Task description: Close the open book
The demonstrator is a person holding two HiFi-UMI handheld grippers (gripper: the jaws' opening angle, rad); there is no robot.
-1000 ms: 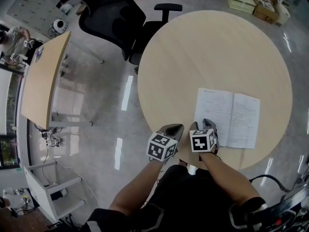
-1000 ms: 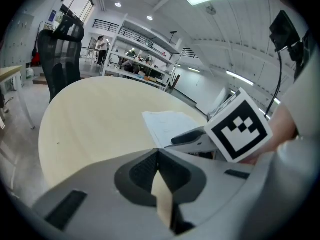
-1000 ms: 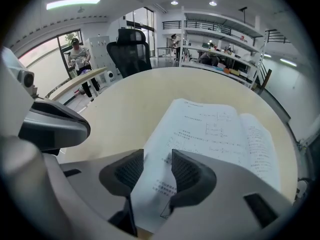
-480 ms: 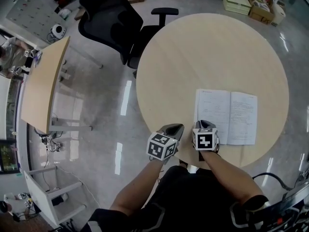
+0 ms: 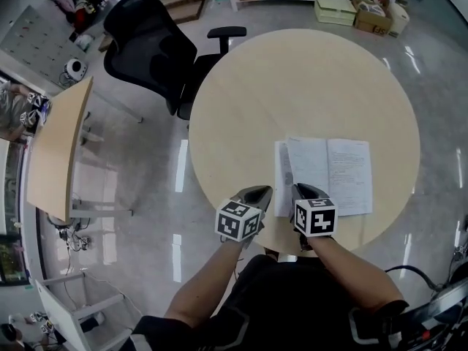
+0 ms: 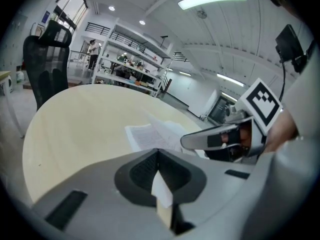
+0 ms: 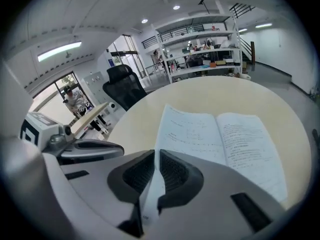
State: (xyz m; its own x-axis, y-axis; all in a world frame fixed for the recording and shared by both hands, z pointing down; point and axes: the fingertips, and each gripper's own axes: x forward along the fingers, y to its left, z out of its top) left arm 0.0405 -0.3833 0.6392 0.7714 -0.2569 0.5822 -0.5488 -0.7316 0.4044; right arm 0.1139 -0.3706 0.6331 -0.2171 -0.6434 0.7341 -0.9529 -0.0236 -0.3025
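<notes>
At the round table's [image 5: 292,72] 6 o'clock edge the left gripper's [image 5: 257,194] jaws sit pressed together; just at its 3 o'clock the right gripper's [image 5: 301,191] jaws are closing on the near edge of the left page [image 5: 307,163], which tilts up. The open book [image 5: 345,172] lies at the table's 5 o'clock, spine running 12 to 6, long axis 9 to 3. The contents of the floor boxes [image 5: 371,20] at 1 o'clock cannot be made out.

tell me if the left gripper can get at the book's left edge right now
Probably yes: the left gripper is right beside the left edge of the book, with only table between them. The right gripper, jaws closing on the lifted page, works alongside and does not cross that path.
</notes>
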